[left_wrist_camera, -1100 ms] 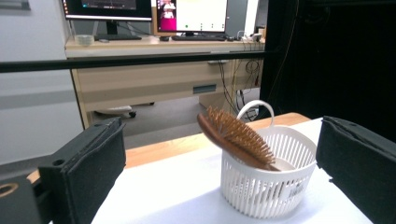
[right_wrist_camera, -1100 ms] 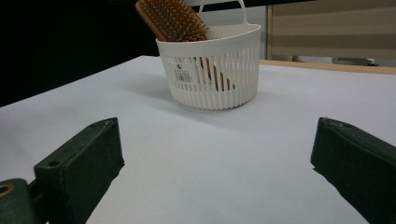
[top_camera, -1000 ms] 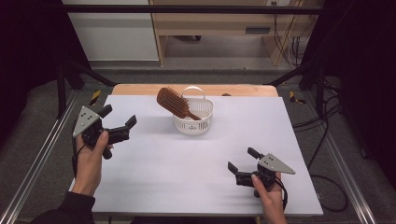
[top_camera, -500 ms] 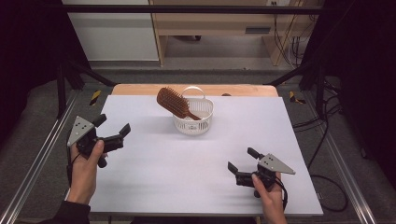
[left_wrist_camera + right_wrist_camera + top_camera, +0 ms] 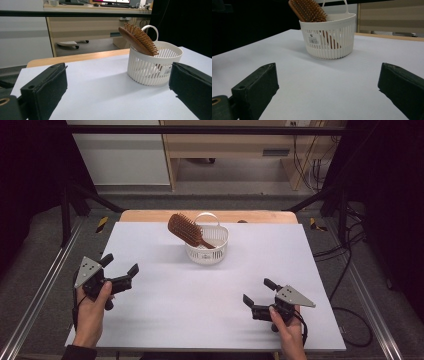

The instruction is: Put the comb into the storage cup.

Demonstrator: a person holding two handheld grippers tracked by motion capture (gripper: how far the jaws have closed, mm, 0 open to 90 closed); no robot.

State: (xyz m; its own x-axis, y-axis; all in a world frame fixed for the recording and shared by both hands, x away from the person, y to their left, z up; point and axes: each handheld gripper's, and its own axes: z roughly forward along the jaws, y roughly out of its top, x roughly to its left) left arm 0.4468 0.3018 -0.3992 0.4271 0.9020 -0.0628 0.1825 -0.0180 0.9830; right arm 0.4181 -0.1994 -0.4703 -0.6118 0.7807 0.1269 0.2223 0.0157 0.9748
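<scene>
A white slatted basket (image 5: 216, 251) (image 5: 152, 71) (image 5: 342, 32) stands at the far middle of the white table. A brown wooden hairbrush (image 5: 186, 230) (image 5: 137, 39) (image 5: 307, 10) leans in it, handle down, its bristled head sticking out over the left rim. My left gripper (image 5: 120, 270) hovers at the table's near left, open, with nothing between its jaws. My right gripper (image 5: 259, 293) rests at the near right, open and holding nothing. Both point toward the basket from well short of it.
The white table top (image 5: 210, 295) has a wooden strip (image 5: 150, 215) along its far edge. Metal frame rails (image 5: 40, 290) run along both sides. A desk, cables and dark curtains stand beyond the table.
My left gripper has drawn back toward the near left of the table and lower. The right gripper, basket and hairbrush have stayed put.
</scene>
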